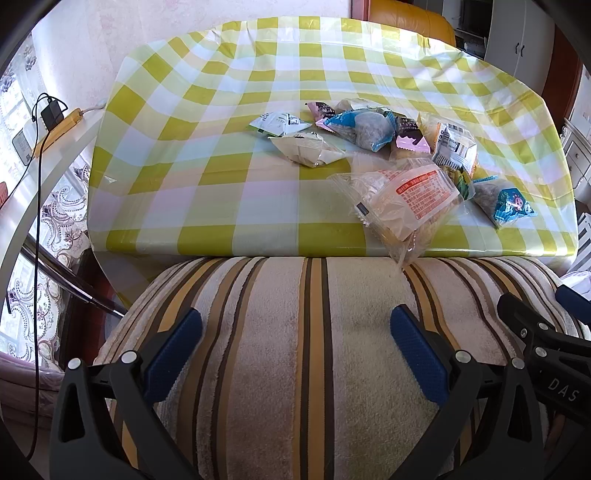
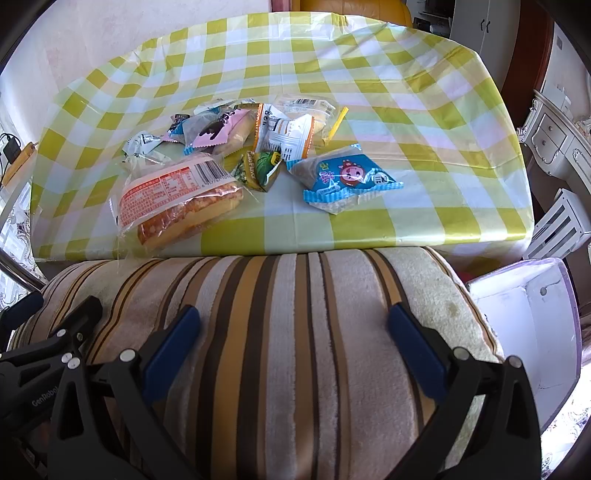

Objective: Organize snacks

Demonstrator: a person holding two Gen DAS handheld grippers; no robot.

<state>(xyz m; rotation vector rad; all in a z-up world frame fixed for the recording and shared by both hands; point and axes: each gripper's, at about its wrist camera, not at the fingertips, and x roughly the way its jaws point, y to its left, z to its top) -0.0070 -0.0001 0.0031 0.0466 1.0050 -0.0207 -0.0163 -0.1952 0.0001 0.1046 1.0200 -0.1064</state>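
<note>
A heap of wrapped snacks (image 1: 369,136) lies on the table with the green-and-white checked cloth (image 1: 221,177). A clear bread pack with a red label (image 1: 402,199) (image 2: 177,195) lies at the near edge. A blue pack with a pink cartoon (image 2: 343,177) (image 1: 509,203) lies to its right. My left gripper (image 1: 295,332) is open and empty, held above a striped cushion (image 1: 295,332). My right gripper (image 2: 293,328) is open and empty over the same cushion (image 2: 295,332), near the left one.
A white open-topped box (image 2: 532,317) stands to the right of the cushion. A power strip with a black adapter (image 1: 55,118) lies on a ledge to the left. White furniture (image 2: 554,140) stands on the right. A yellow chair (image 1: 410,18) is behind the table.
</note>
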